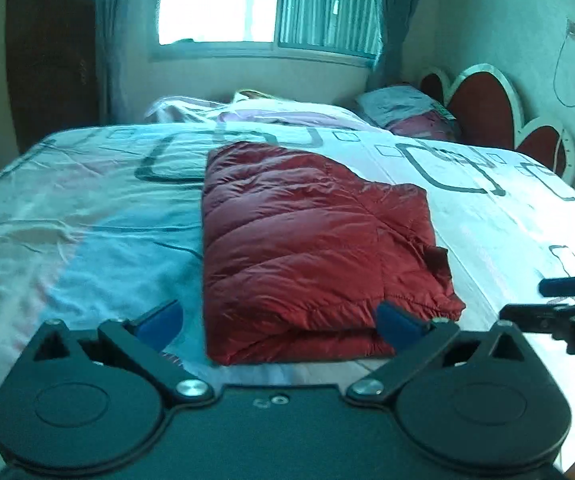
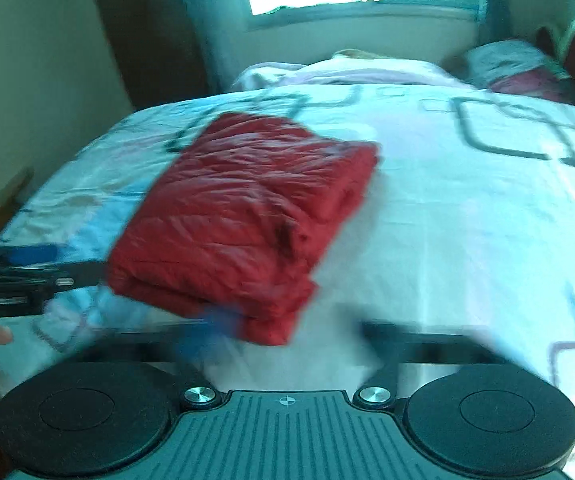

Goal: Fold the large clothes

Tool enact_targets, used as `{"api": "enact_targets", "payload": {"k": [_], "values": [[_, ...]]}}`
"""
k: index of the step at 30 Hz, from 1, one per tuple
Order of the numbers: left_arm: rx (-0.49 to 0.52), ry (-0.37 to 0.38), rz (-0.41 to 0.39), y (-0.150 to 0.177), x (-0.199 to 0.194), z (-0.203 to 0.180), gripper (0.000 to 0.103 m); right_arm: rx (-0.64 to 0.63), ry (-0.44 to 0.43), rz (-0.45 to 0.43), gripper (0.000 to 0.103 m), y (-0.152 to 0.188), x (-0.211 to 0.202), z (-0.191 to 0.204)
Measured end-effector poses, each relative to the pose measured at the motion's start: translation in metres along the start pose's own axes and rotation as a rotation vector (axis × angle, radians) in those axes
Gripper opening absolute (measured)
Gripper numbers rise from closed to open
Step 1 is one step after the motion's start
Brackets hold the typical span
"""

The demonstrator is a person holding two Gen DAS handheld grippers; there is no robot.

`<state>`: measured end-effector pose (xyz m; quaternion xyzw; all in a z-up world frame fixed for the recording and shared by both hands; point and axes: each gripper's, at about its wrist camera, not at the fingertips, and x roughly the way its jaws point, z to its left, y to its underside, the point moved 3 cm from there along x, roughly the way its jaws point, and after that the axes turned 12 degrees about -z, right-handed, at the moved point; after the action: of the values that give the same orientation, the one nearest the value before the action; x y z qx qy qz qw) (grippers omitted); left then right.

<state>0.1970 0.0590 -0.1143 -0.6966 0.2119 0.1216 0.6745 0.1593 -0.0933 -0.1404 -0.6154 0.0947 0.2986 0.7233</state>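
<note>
A red quilted jacket (image 1: pixel 307 248) lies folded into a thick rectangle on the bed (image 1: pixel 87 208). It also shows in the right wrist view (image 2: pixel 243 216), blurred. My left gripper (image 1: pixel 279 320) is open and empty, its blue pads wide apart at the near edge of the jacket, not gripping it. My right gripper (image 2: pixel 287 328) is open and empty, blurred by motion, at the jacket's near right corner. The right gripper shows at the right edge of the left wrist view (image 1: pixel 567 300). The left gripper shows at the left edge of the right wrist view (image 2: pixel 27 272).
The bed has a white and light-blue patterned sheet (image 2: pixel 467 208). Pillows (image 1: pixel 403 108) and a red petal-shaped headboard (image 1: pixel 483 108) are at the far right. A window (image 1: pixel 263 4) with curtains is behind. A dark wardrobe (image 1: pixel 51 48) stands at the far left.
</note>
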Motion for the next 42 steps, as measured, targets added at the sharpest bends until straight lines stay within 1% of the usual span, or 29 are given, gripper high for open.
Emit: {"api": "enact_targets", "payload": {"k": [4,7,11,13,15,23,26,35,42], "values": [[-0.027,-0.021,0.027,-0.001,-0.011,-0.001,0.103,0.013,0.02,0.011,0.103,0.0,-0.014,-0.004],[-0.027,-0.029,0.016,-0.004,-0.026,-0.005,0.103,0.011,0.036,-0.001,0.103,-0.005,-0.026,-0.002],[-0.01,-0.024,-0.003,-0.008,-0.044,-0.015,0.103,-0.028,0.067,0.017,0.103,-0.009,-0.034,0.01],[-0.001,-0.02,-0.016,-0.01,-0.055,-0.02,0.103,-0.036,0.066,0.001,0.103,-0.01,-0.043,0.015],[0.007,-0.031,-0.027,-0.011,-0.063,-0.024,0.103,-0.033,0.073,-0.015,0.103,-0.01,-0.051,0.019],[-0.017,-0.042,-0.071,-0.011,-0.098,-0.031,0.103,-0.034,0.068,-0.031,0.103,-0.007,-0.087,0.028],[-0.011,-0.043,-0.086,-0.011,-0.114,-0.034,0.103,-0.026,0.068,-0.041,0.103,-0.005,-0.104,0.033],[-0.006,-0.03,-0.135,-0.008,-0.17,-0.044,0.103,-0.037,0.068,-0.103,0.103,-0.002,-0.163,0.056],[-0.007,-0.022,-0.155,-0.001,-0.198,-0.048,0.103,-0.033,0.077,-0.129,0.103,0.006,-0.194,0.065]]}}
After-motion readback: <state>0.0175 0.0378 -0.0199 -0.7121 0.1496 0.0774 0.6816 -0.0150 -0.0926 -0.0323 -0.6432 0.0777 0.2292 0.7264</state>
